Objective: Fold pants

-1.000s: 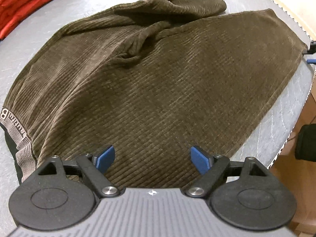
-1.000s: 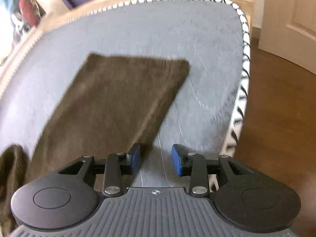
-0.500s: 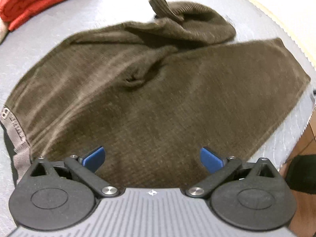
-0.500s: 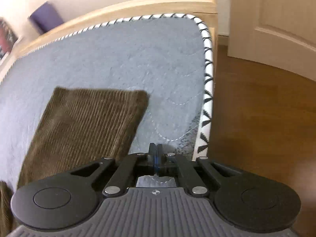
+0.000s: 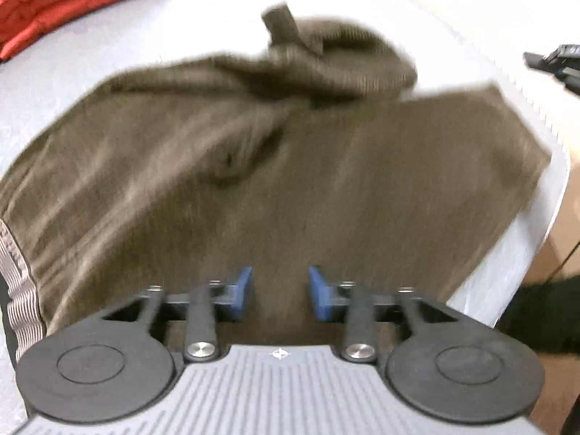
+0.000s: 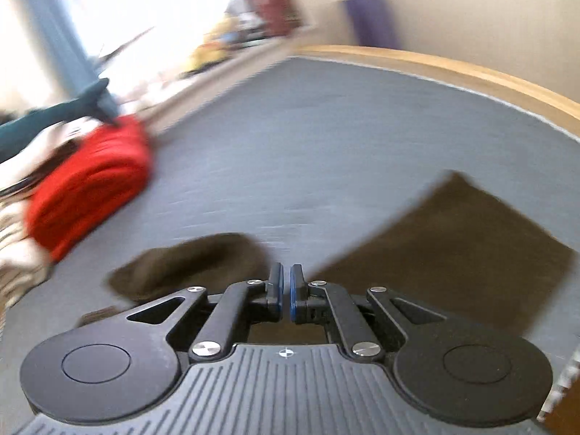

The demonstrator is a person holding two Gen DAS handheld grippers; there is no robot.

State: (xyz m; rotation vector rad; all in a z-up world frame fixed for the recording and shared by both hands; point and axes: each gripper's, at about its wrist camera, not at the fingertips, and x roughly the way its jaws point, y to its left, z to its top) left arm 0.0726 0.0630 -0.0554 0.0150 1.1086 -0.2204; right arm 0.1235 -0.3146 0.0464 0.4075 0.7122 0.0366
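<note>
Swung away from the mattress corner and door it faced before, the right wrist view now looks across the grey mattress [image 6: 326, 152]. Brown corduroy pants [image 5: 290, 181] lie spread on it, one leg bunched, near red folded clothes [image 6: 90, 188]. Over the fabric, left gripper [image 5: 280, 291] is closing, nothing pinched. Right gripper [image 6: 286, 290] is closed, empty.

We found both views motion-blurred. The pants [image 5: 326, 181] lost their rib texture, and the waistband [image 5: 14, 275] lettering ran off the left edge, unreadable. Shelf clutter [image 6: 232, 36] behind the red pile [image 6: 90, 188] smeared beyond naming. We couldn't tell whether the closing left tongs [image 5: 279, 293] pinched cloth.
</note>
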